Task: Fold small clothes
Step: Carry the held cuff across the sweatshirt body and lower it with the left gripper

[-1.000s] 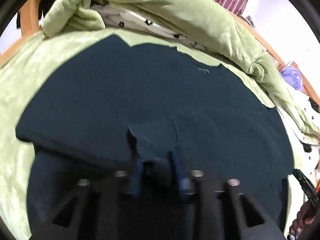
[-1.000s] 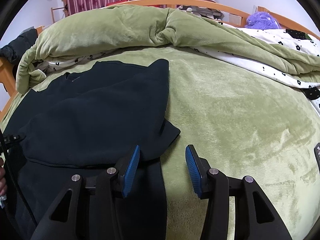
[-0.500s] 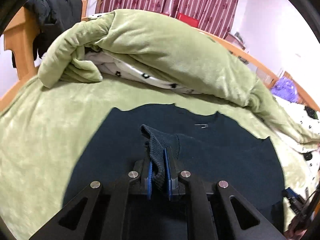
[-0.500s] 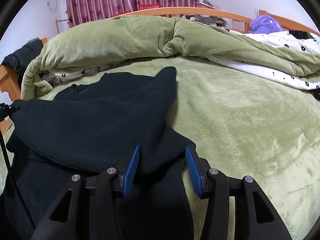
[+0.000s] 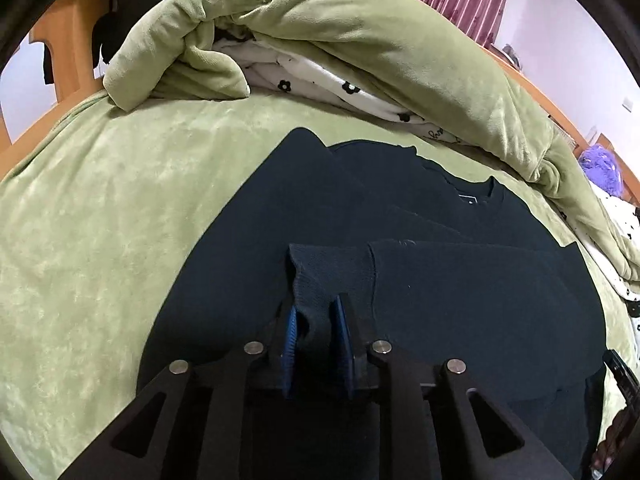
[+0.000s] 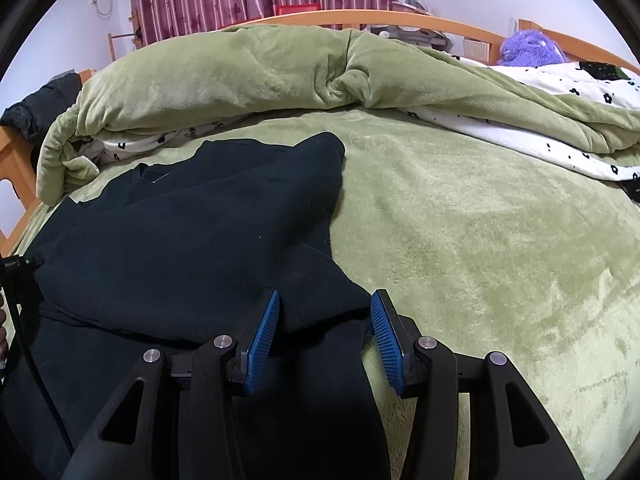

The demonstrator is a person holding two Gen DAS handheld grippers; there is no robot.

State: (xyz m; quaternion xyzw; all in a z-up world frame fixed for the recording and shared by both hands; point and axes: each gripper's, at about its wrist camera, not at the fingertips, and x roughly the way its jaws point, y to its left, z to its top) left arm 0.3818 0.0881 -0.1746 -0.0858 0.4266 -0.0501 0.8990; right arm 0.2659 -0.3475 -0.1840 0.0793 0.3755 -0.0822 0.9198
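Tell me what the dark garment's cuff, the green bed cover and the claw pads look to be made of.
Cuff: ribbed knit, judging by its fine ridges.
Green bed cover: plush fleece or velvet, likely; soft sheen, brushed nap.
Claw pads: blue, ridged, probably rubber or plastic.

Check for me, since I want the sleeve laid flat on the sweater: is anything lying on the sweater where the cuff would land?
Nothing visible. The ribbed cuff sits between the pads of the left hand-held gripper, whose jaws are opening. Ahead of it lies only the dark sweater on the green blanket. The rolled quilt lies beyond the collar, clear of it.
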